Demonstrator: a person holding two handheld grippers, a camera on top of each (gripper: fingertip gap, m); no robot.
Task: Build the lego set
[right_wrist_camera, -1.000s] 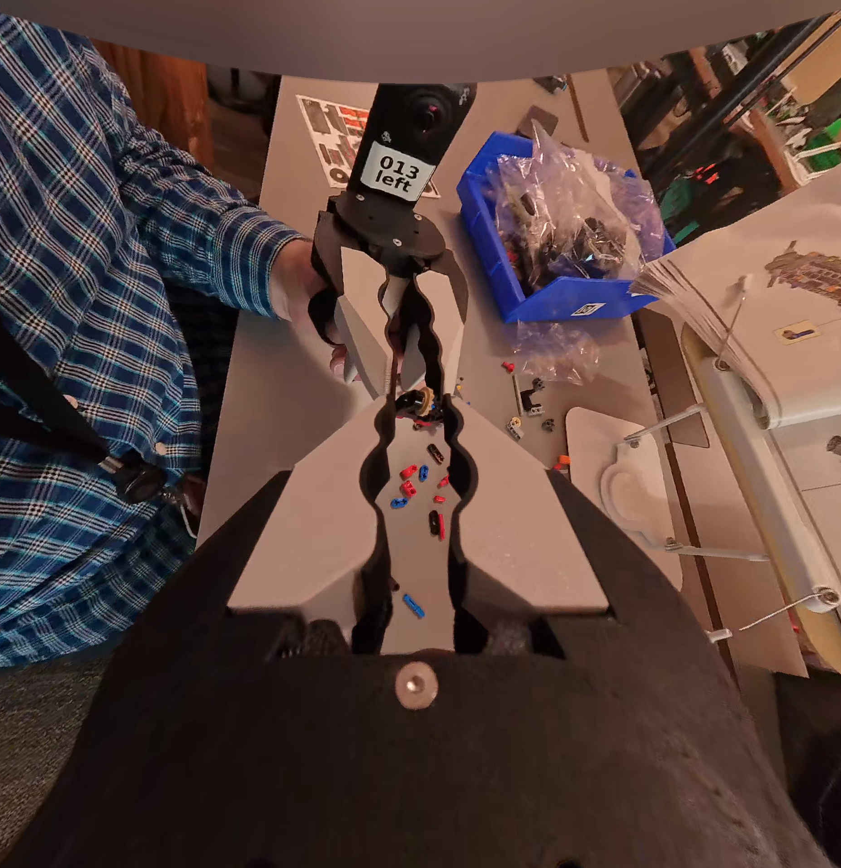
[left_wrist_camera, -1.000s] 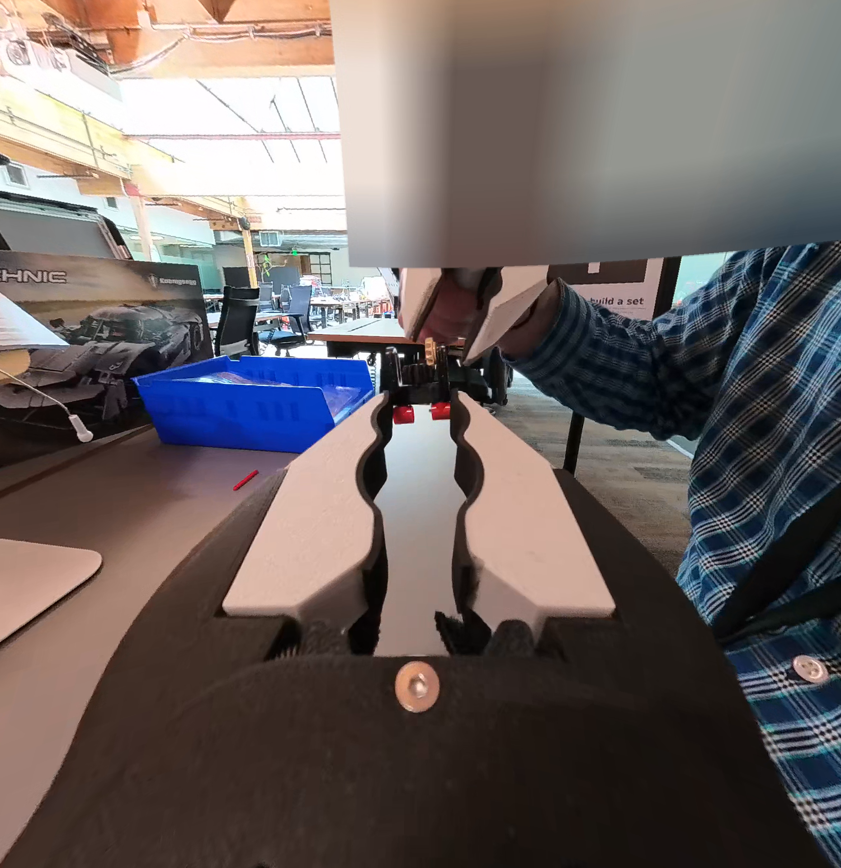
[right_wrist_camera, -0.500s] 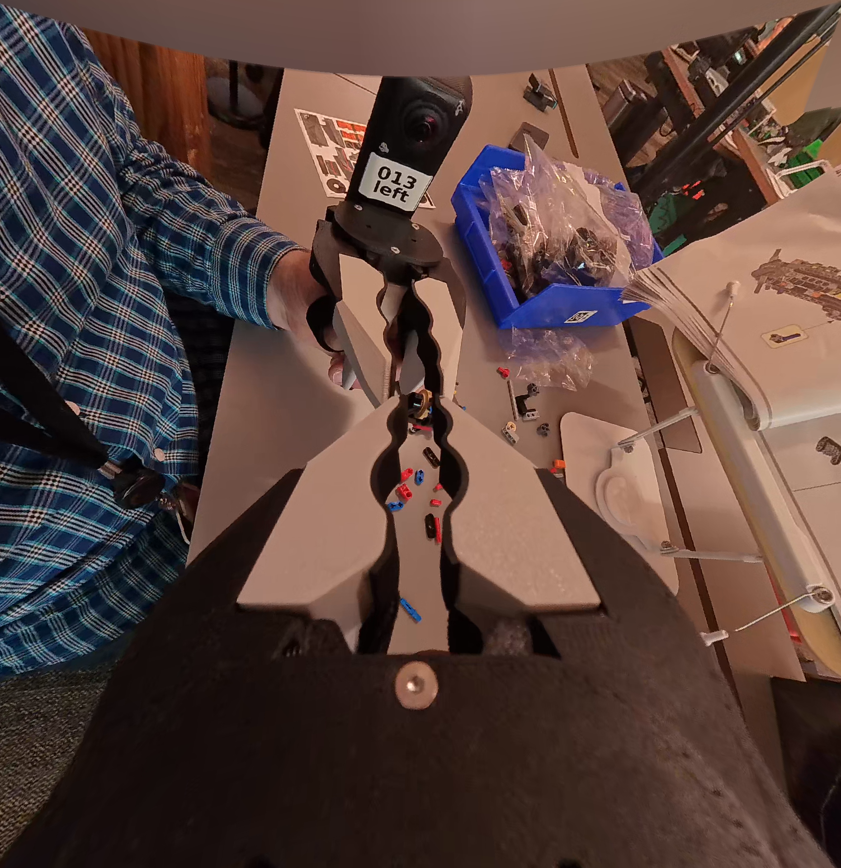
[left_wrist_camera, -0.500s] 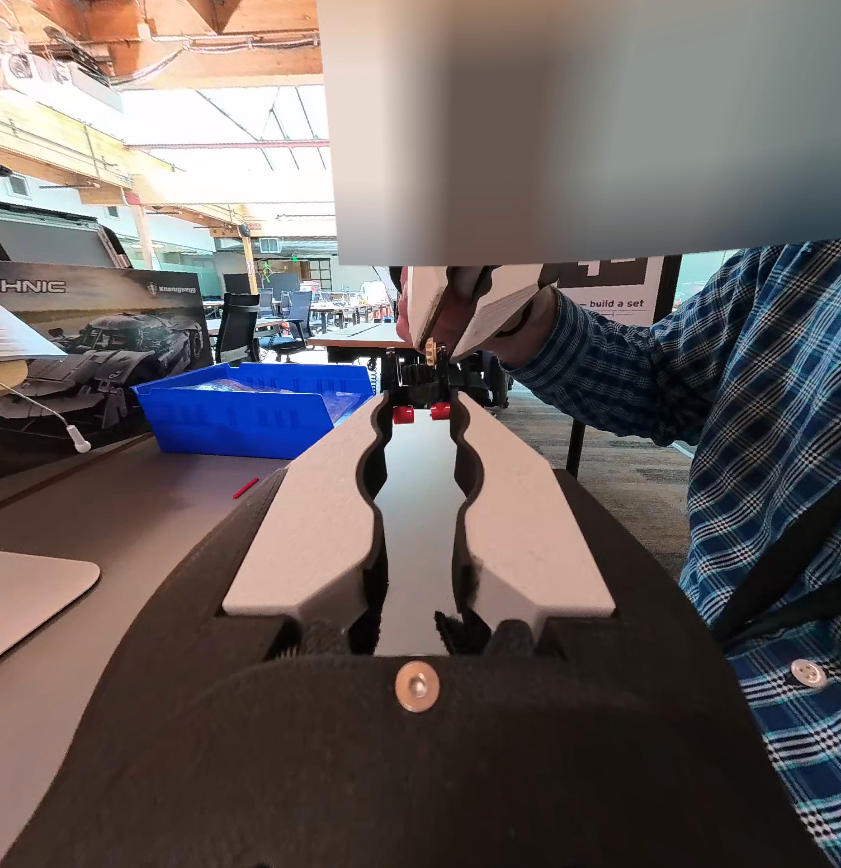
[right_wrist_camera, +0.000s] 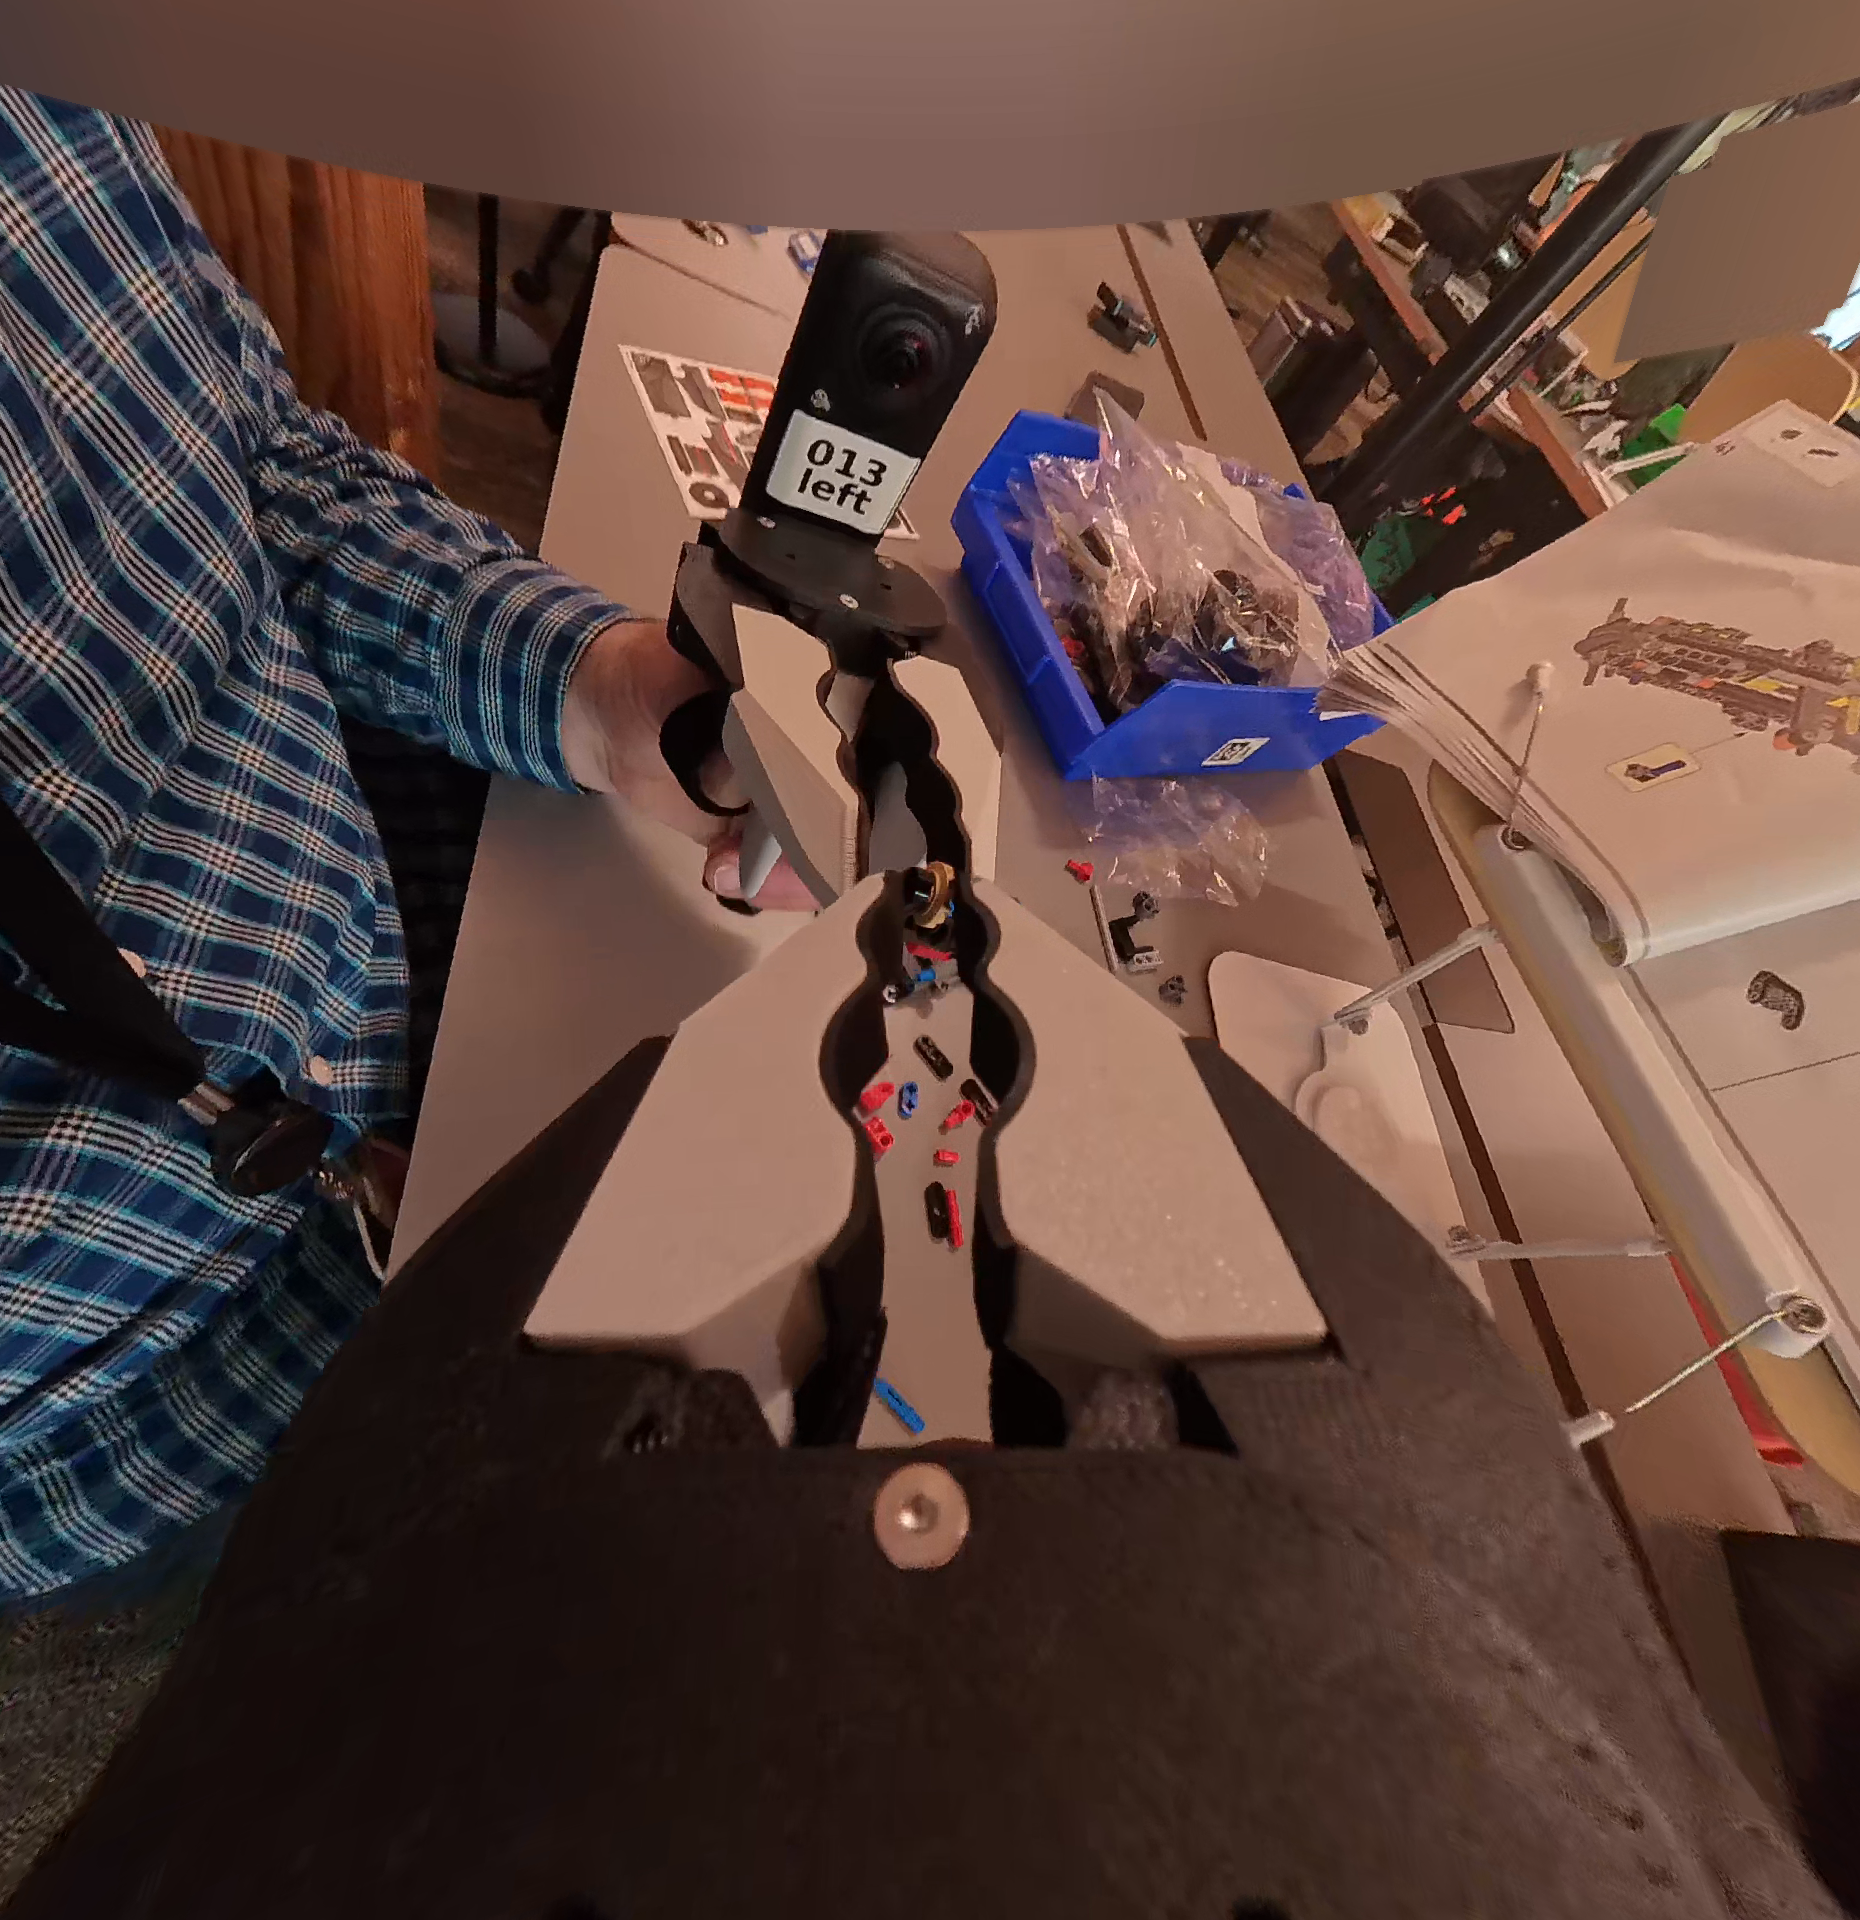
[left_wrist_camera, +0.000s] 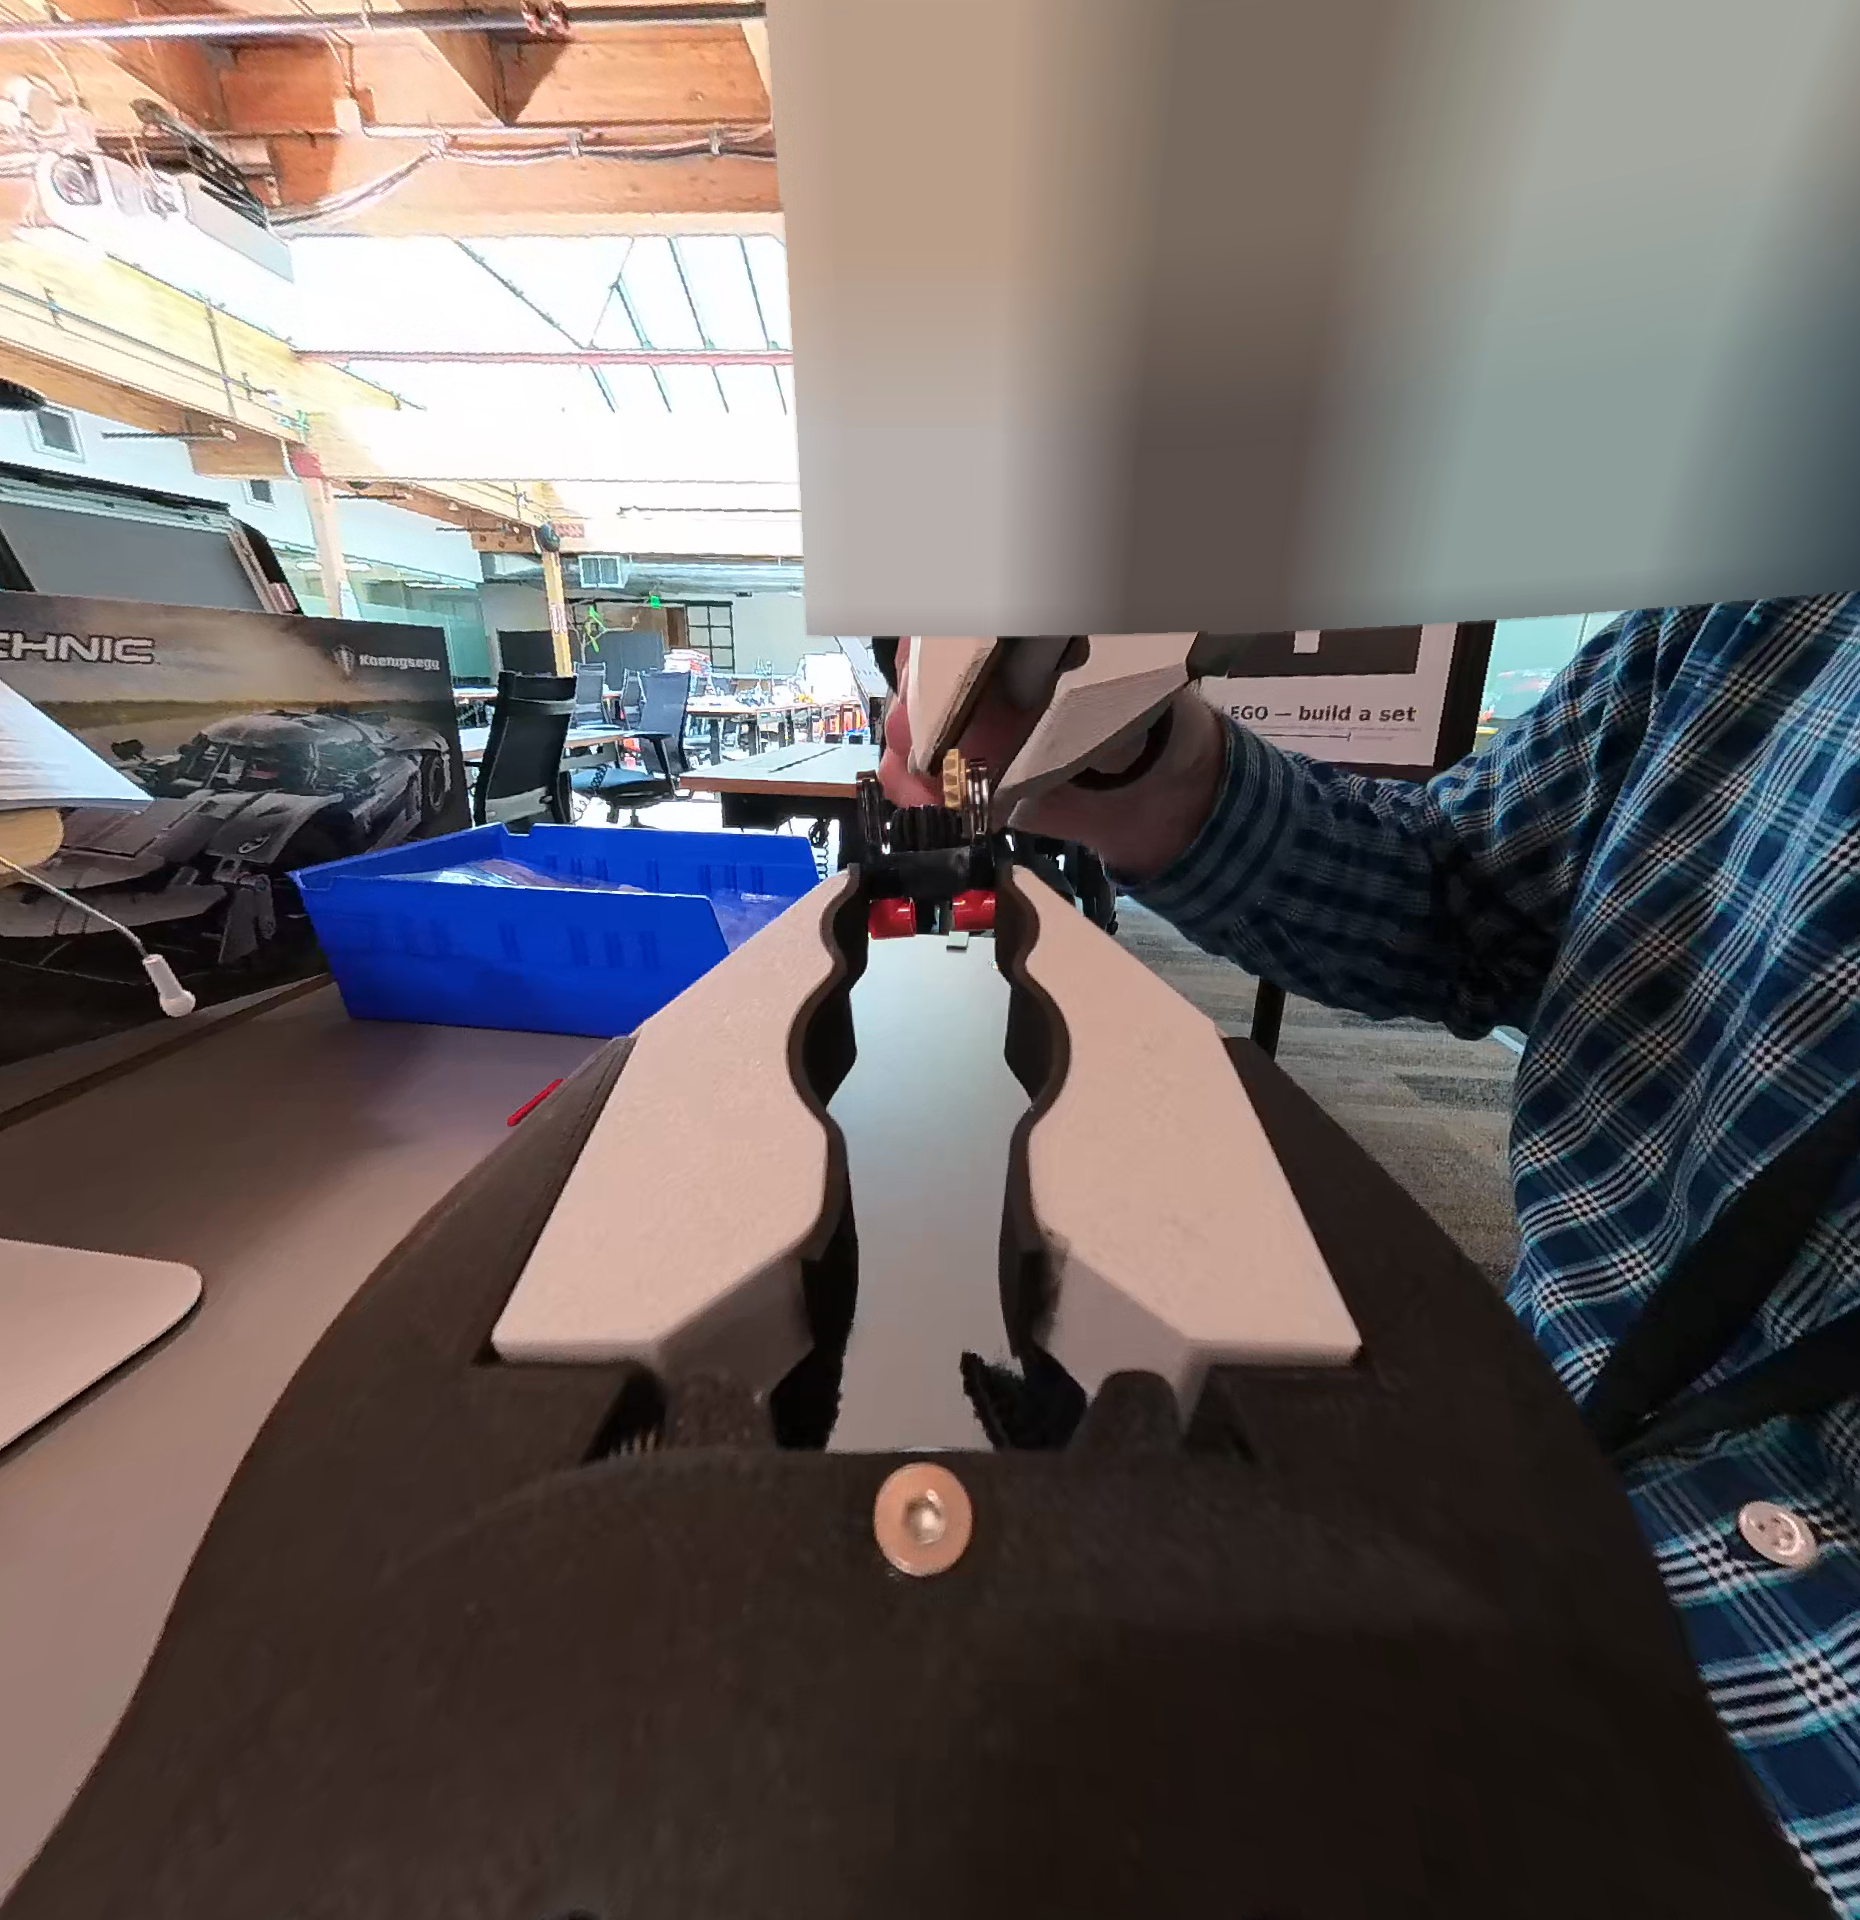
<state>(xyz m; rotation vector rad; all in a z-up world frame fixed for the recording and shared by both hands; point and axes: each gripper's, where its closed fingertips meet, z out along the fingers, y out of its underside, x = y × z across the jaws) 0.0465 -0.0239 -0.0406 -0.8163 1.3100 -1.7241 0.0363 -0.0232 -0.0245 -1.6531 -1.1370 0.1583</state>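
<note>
— Though small in both views, easy enough to place: black lego assembly (left_wrist_camera: 926, 857) with two red pins, raised above the table (left_wrist_camera: 178, 1195), at 12 o'clock from the left wrist camera.

— Held how?

— Pinched at the very tips of the left tool (left_wrist_camera: 931, 904), fingers drawn in tight against both sides.

— And the right tool (left_wrist_camera: 970, 774)?

— Reaching down from 12 o'clock onto the top of the assembly, fingers close together on a tan gear (left_wrist_camera: 952, 767). Touching the assembly's black gear, or just above it; cannot tell which.

— From the right wrist view?

— Looking steeply down past its own fingertips. Loose red, blue and black pieces (right_wrist_camera: 931, 1143) scattered on the table straight below, seen through the gap between the fingers. Left tool entering from 12 o'clock, gripped by a hand (right_wrist_camera: 635, 727) in a blue plaid sleeve (right_wrist_camera: 386, 644) at 10 o'clock.

— Anything else on the table?

— Blue bin (right_wrist_camera: 1165, 727) at 1 o'clock, stuffed with clear bags (right_wrist_camera: 1165, 551) of parts. One more crumpled bag (right_wrist_camera: 1175, 831) just beside it. Open instruction booklet (right_wrist_camera: 1684, 727) on a stand at 2 o'clock. Sticker sheet (right_wrist_camera: 697, 416) at 11 o'clock. In the left wrist view, set box (left_wrist_camera: 230, 748) propped upright at 9 o'clock, behind the bin.
</note>
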